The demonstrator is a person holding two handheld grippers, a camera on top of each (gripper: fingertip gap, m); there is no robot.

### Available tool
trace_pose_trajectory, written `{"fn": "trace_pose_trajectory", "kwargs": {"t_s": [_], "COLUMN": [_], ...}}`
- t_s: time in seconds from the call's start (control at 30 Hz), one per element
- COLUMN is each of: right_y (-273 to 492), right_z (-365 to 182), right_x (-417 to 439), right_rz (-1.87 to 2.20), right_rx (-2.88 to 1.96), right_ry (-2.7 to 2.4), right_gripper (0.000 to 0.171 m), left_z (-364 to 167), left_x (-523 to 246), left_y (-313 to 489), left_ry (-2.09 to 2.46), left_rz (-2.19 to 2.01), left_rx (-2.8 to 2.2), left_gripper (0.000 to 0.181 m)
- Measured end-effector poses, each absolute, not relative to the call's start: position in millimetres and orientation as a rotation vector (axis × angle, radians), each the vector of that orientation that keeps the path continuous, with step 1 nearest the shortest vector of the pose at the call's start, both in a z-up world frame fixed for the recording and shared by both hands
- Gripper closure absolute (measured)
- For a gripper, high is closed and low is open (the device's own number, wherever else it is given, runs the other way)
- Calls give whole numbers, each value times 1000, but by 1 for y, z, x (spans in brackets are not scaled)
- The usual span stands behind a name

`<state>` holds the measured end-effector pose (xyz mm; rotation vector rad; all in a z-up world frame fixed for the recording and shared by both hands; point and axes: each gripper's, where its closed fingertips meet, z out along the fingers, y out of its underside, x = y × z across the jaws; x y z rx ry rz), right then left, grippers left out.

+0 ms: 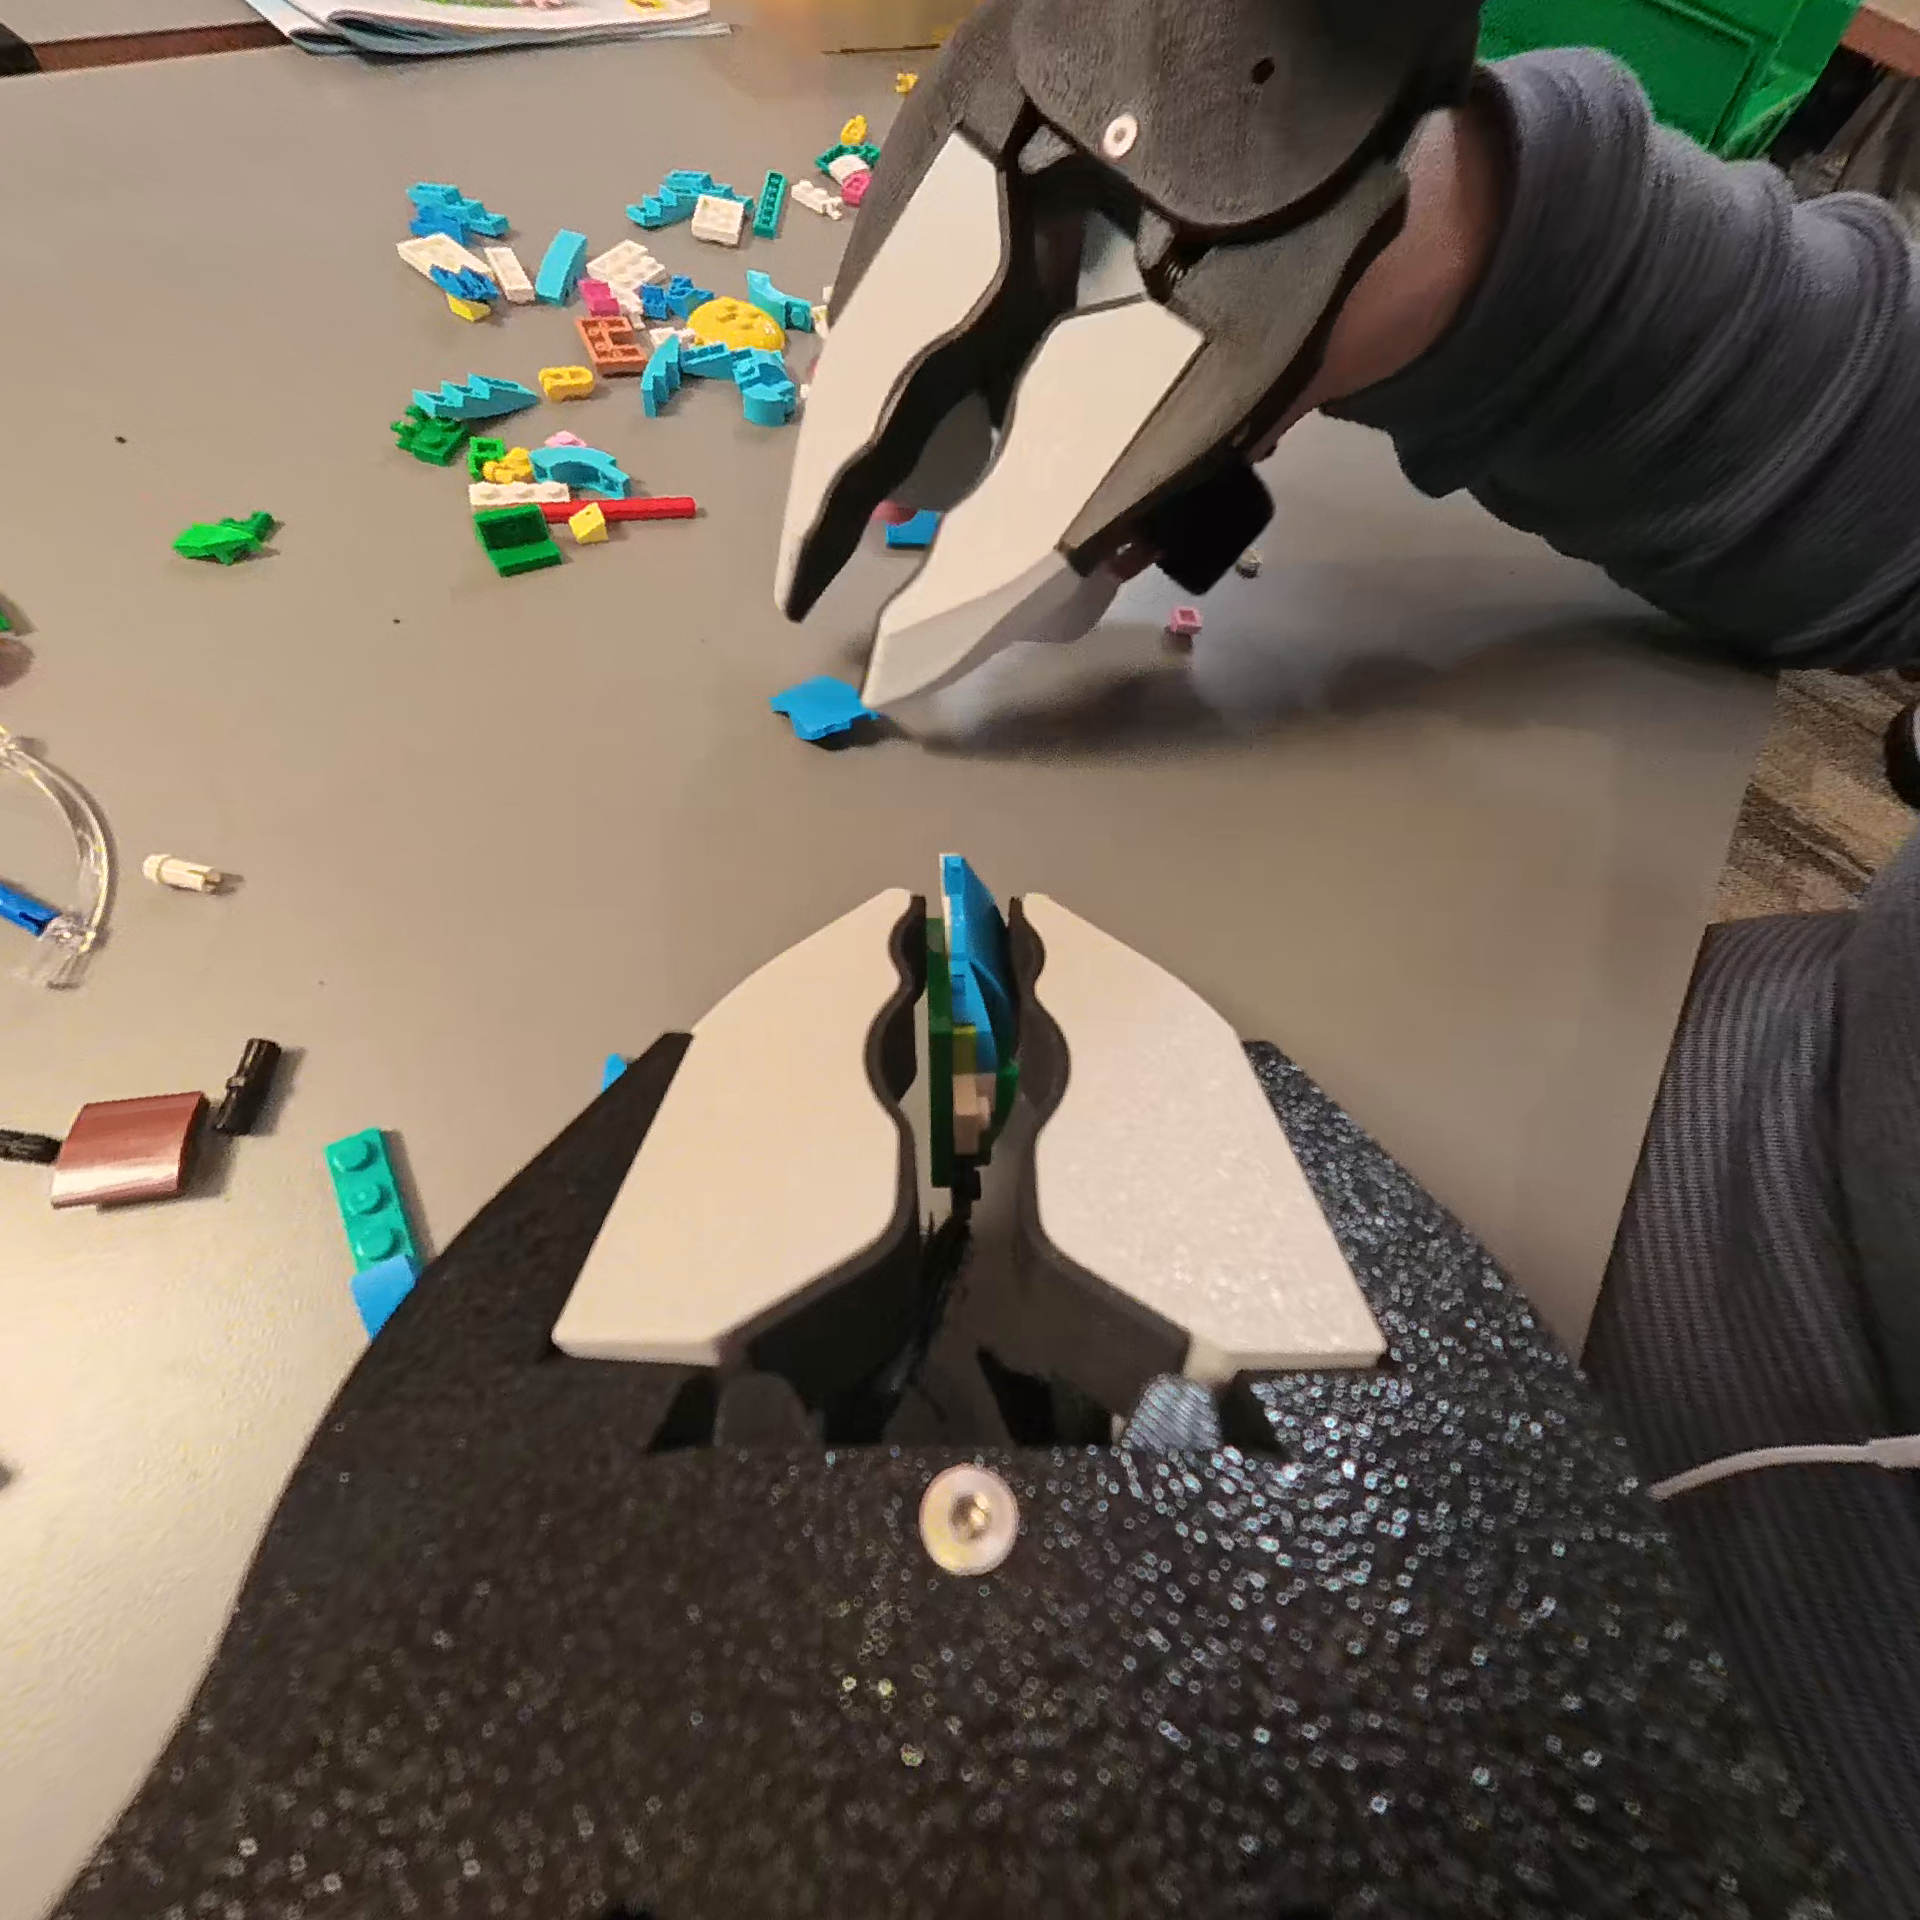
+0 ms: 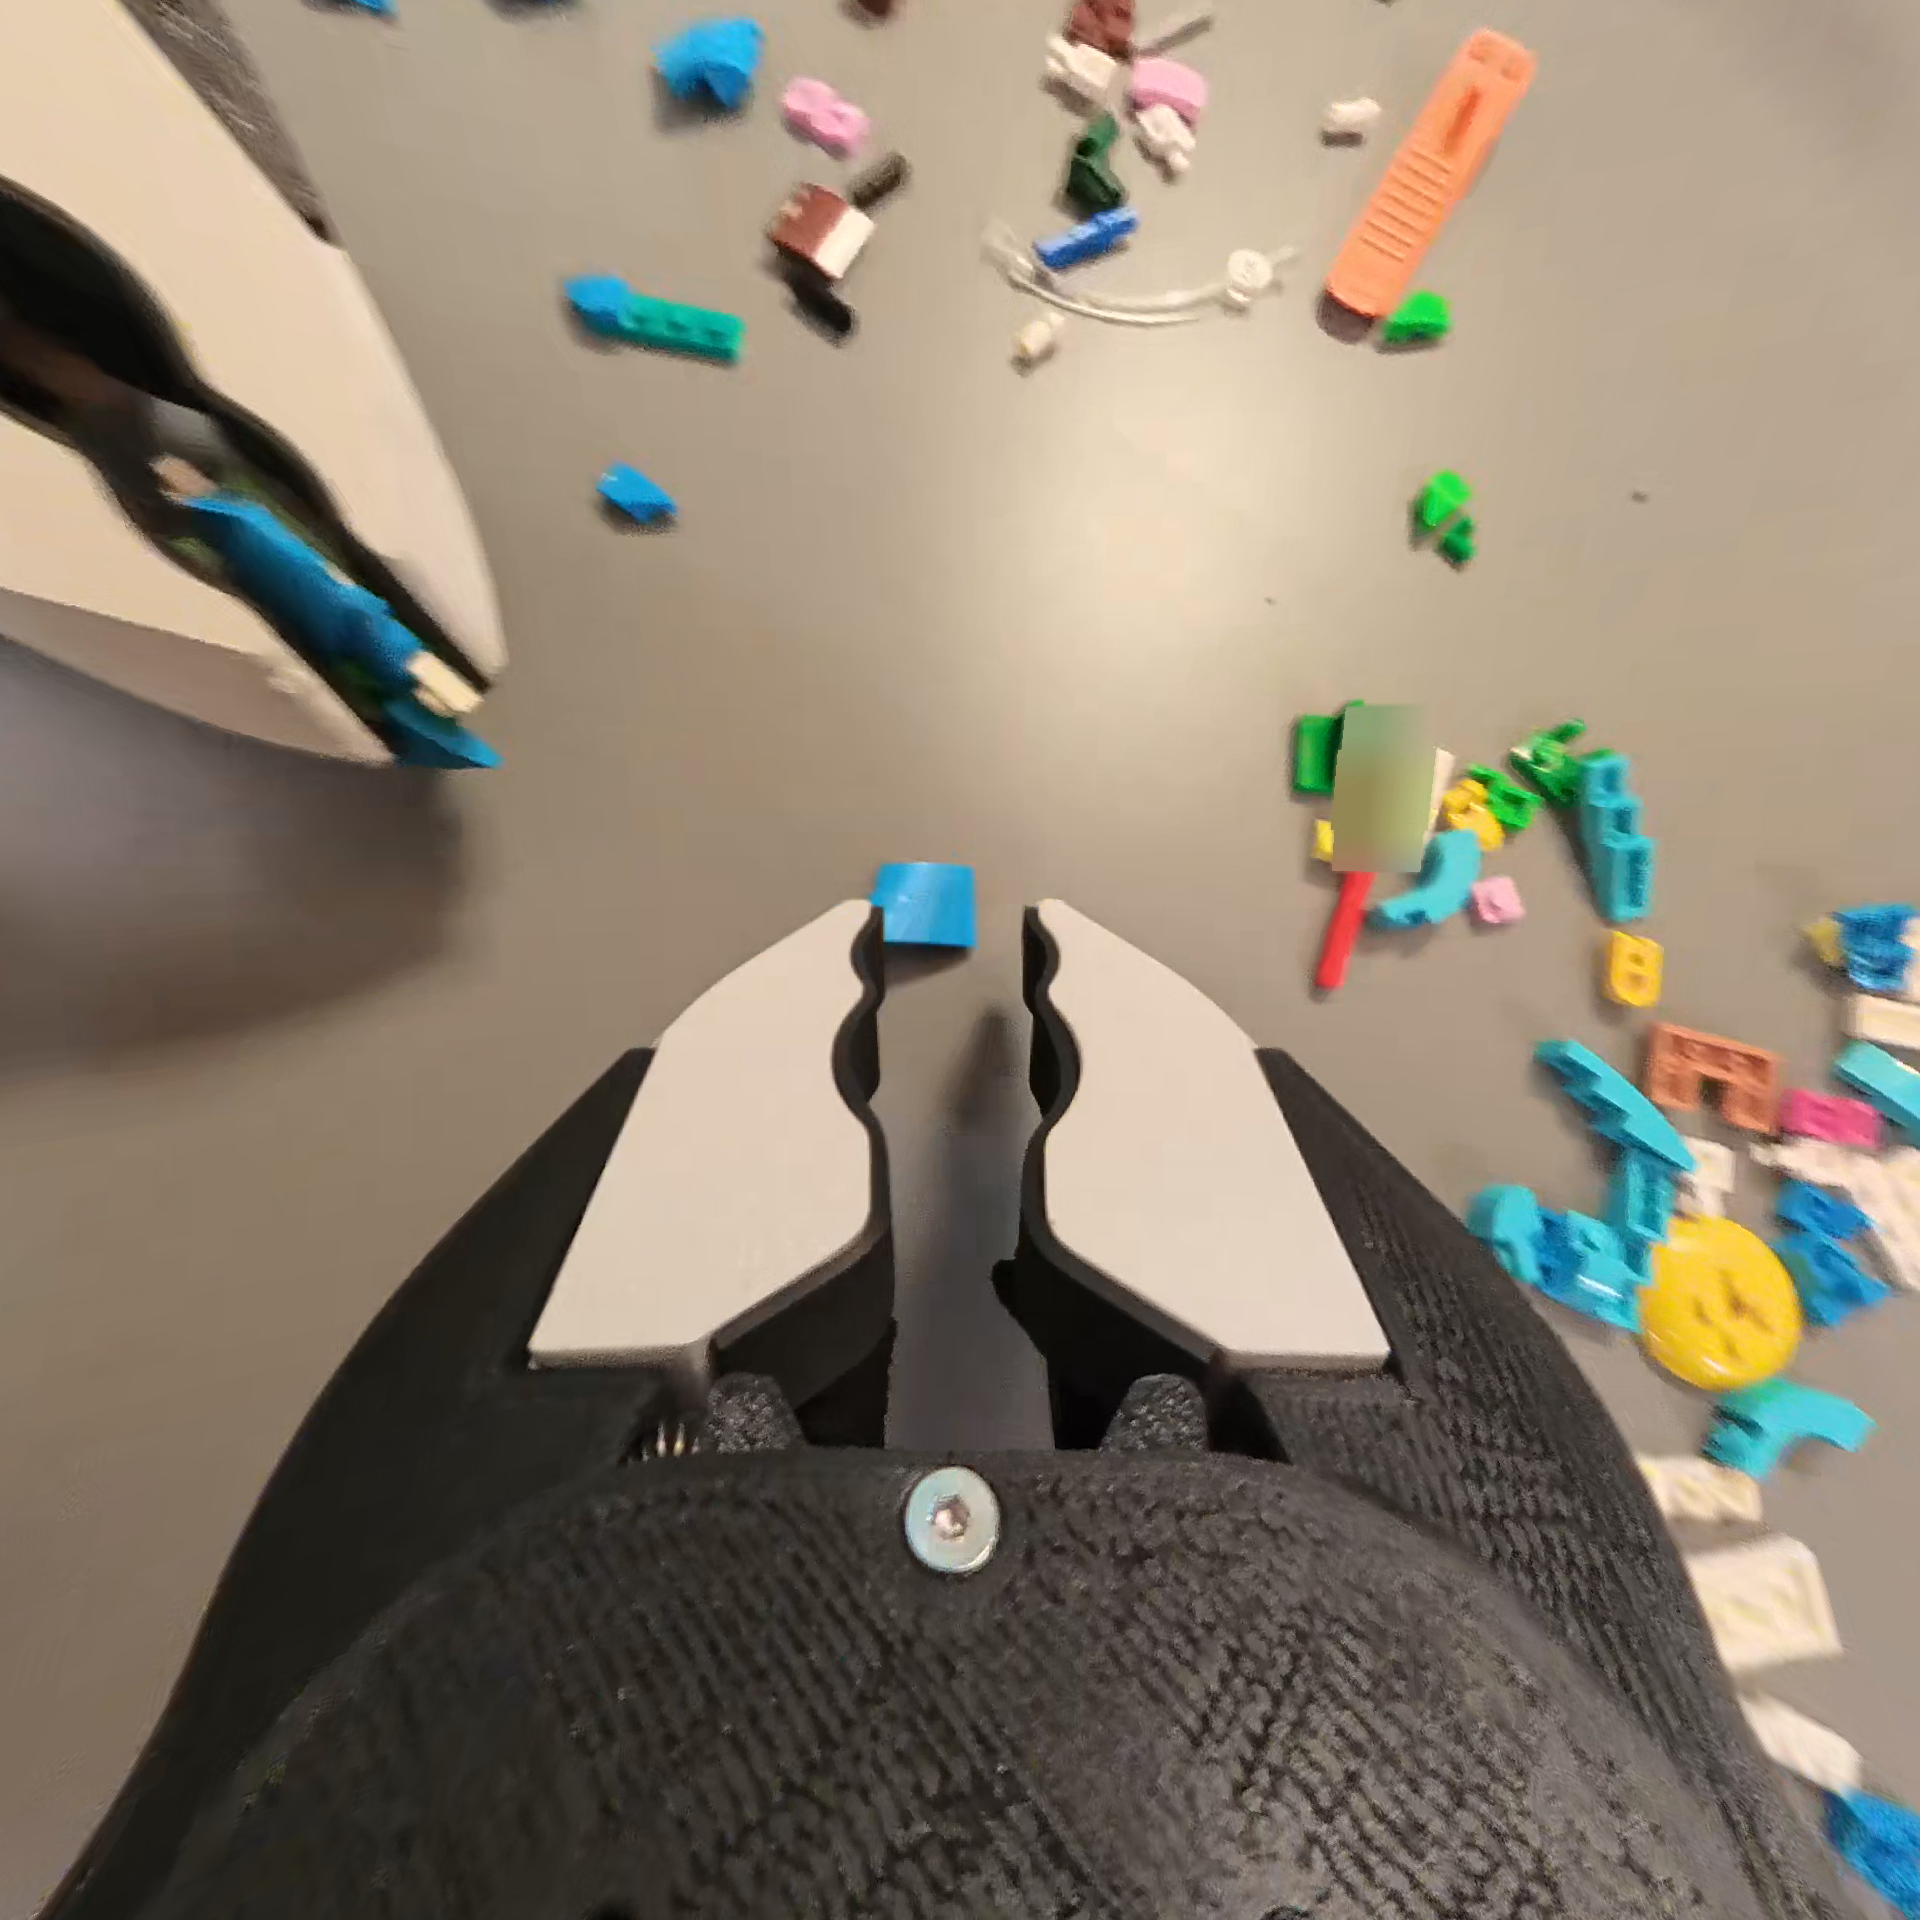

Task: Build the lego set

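Clamped between the pale fingers of the left gripper (image 1: 961,914) is a small part-built assembly (image 1: 971,997) of blue, green and tan pieces, held on edge so that its thin side faces the camera and its long axis runs along the fingers. Ahead of it, across a bare stretch of grey worktop (image 1: 520,748), the right gripper (image 2: 951,914) points steeply down with its jaws parted and nothing between them. Its tips bracket a small flat blue piece (image 2: 923,906) lying on the worktop; in the left wrist view one fingertip sits right at that piece's edge, though I cannot tell whether it touches. In the right wrist view the piece lies just past the tips and a little toward the left finger, so a short advance looks needed before closing. The right gripper is clearly the nearer to it, the left being occupied. Loose bricks (image 1: 623,343) lie scattered farther back, with an orange brick separator (image 2: 1429,177), a teal plate (image 1: 366,1195) and a clear curved part (image 1: 83,862) off to the sides.
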<state>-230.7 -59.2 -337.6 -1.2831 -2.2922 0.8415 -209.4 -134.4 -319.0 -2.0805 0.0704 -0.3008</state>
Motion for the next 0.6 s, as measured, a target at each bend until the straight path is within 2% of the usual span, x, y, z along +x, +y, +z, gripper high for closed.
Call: {"fn": "trace_pose_trajectory", "kwargs": {"t_s": [0.1, 0.6], "right_y": [-55, -63], "right_z": [-340, -337], "right_x": [-230, -228], "right_rz": [802, 918], "right_rx": [-1269, -1281], "right_ry": [-2327, -2372], "right_gripper": [144, 145], "left_z": [-319, -322], "left_x": [-210, -211], "left_y": [-135, -136], "left_ry": [62, 48], "left_rz": [-307, -333], "left_rx": [-2081, -2083], "left_gripper": [167, 167]}}
